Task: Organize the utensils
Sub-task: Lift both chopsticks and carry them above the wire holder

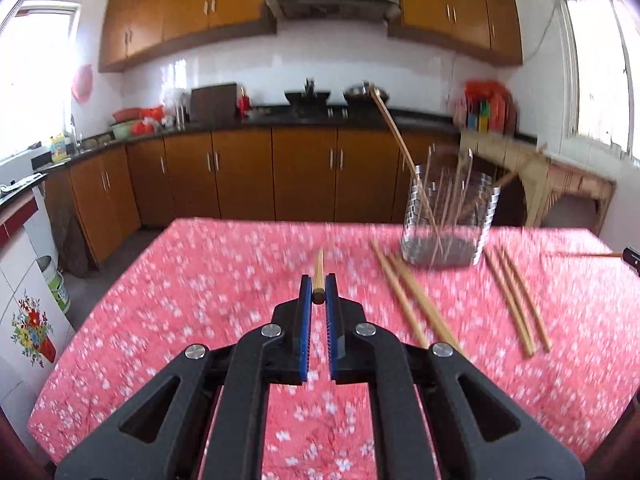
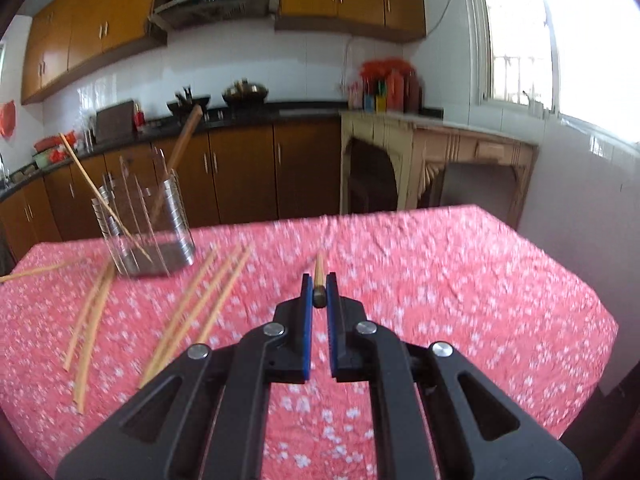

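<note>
**Over the pink table, a chopstick in each gripper**

Above the flowered tablecloth (image 1: 200, 280) we carry two loads at once. Our left gripper (image 1: 319, 294) is clenched on one chopstick (image 1: 319, 268), its dark butt end pinched between the blue pads and its shaft pointing forward, away from us. Our right gripper (image 2: 319, 292) is clamped the same way on a second chopstick (image 2: 319, 270). Both pieces look lifted clear of the cloth, though the blur makes that hard to confirm.

Our target, we judge, is the wire-and-metal holder (image 1: 448, 216), which stands near the far edge of the table, to the right in the left wrist view and to the left in the right wrist view. It already has at least two sticks leaning in it. Loose chopsticks lie on the cloth on both sides of it: one pair (image 1: 412, 300) nearer our left gripper, another group (image 1: 516, 300) further right.

We read this as the carrying step, with the pick done and the drop pending. Next, each gripper has to swing toward the holder, tip its stick downward over the open rim and let go. Because the two grippers converge on one narrow opening, we should take turns and steer clear of the leaning sticks.
</note>
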### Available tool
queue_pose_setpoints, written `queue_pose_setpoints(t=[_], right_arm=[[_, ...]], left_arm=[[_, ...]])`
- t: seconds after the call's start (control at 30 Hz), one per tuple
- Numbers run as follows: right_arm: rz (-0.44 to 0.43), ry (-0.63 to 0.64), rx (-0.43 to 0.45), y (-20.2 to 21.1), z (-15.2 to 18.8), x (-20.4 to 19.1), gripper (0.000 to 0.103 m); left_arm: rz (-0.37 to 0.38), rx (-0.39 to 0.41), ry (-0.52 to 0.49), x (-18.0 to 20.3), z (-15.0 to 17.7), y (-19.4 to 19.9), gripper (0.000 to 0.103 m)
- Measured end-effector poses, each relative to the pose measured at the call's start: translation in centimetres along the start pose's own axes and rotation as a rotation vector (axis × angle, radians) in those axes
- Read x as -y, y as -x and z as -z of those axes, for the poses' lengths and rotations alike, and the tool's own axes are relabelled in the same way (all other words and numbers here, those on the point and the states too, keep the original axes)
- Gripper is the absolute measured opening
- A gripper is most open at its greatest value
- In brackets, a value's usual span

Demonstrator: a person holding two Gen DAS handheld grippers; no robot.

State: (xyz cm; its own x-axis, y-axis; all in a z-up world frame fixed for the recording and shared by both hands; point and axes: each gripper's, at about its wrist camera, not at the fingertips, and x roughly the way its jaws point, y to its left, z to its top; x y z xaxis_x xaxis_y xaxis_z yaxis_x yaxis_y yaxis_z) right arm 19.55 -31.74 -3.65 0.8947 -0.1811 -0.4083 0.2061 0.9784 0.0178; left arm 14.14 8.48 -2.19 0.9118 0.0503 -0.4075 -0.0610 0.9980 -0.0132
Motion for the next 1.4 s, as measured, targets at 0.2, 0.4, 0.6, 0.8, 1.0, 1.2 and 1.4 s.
queue_pose_setpoints(t=[0.2, 0.4, 0.6, 0.8, 1.0, 1.2, 1.4], right_arm=[[-0.026, -0.029, 0.098, 1.3, -3.2, 0.1, 0.007], [-0.070, -0.076, 0.168, 2.1, -6.2, 0.3, 0.007], [-0.118, -0.108, 0.190, 2.6, -8.2, 0.5, 0.007], [-0.155, -0.111, 0.182, 3.0, -8.9, 0.2, 0.007], [-0.182, -0.112, 0.173, 3.1, -9.1, -0.3, 0.007], [-0.209, -0.101, 0.183, 3.9, -9.2, -0.7, 0.007], [-0.254, -0.105, 0.193, 4.6, -9.8, -1.4, 0.007]], left_arm=[[-0.013, 0.077, 0.033, -0.5, -2.4, 0.6, 0.007], [-0.023, 0.159, 0.053, -0.8, -5.0, 1.7, 0.007], [-0.017, 0.217, 0.081, -1.2, -7.0, 2.4, 0.007], [-0.006, 0.257, 0.064, -0.6, -7.7, 3.5, 0.007], [-0.005, 0.269, 0.061, -0.4, -7.9, 3.7, 0.006], [-0.003, 0.277, 0.053, -0.1, -8.4, 4.0, 0.006], [0.012, 0.290, 0.048, 0.4, -9.0, 4.4, 0.006]])
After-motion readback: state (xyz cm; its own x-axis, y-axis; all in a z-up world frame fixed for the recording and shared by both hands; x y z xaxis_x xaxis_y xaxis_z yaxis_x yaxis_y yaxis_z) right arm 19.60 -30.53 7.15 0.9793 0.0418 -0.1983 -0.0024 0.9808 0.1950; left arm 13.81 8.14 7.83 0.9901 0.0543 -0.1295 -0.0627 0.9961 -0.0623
